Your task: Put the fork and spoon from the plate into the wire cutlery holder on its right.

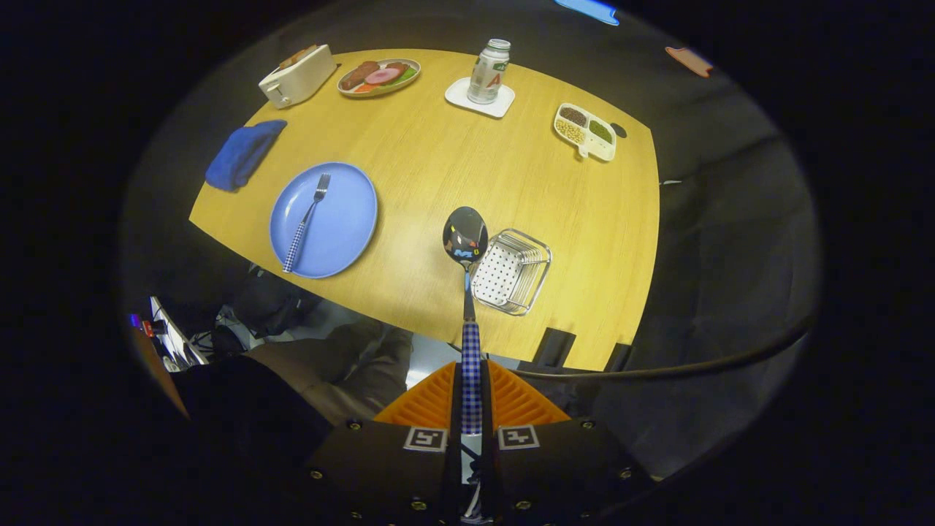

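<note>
My gripper (471, 372) is shut on the checked blue-and-white handle of the spoon (466, 237), held high above the table. The spoon points straight ahead of the orange fingers (431, 402), its shiny bowl hanging just left of the wire cutlery holder (511, 272). The holder stands near the table's front edge and holds no cutlery. To its left lies the blue plate (325, 219) with the fork (307, 219) on it, tines pointing away, checked handle toward the front rim.
On the wooden table (453, 168) beyond are a folded blue cloth (243, 153), a white toaster (297, 74), a plate of food (378, 76), a can on a white coaster (488, 71) and a divided dish of beans (586, 131). A black cable (679, 365) runs at the right.
</note>
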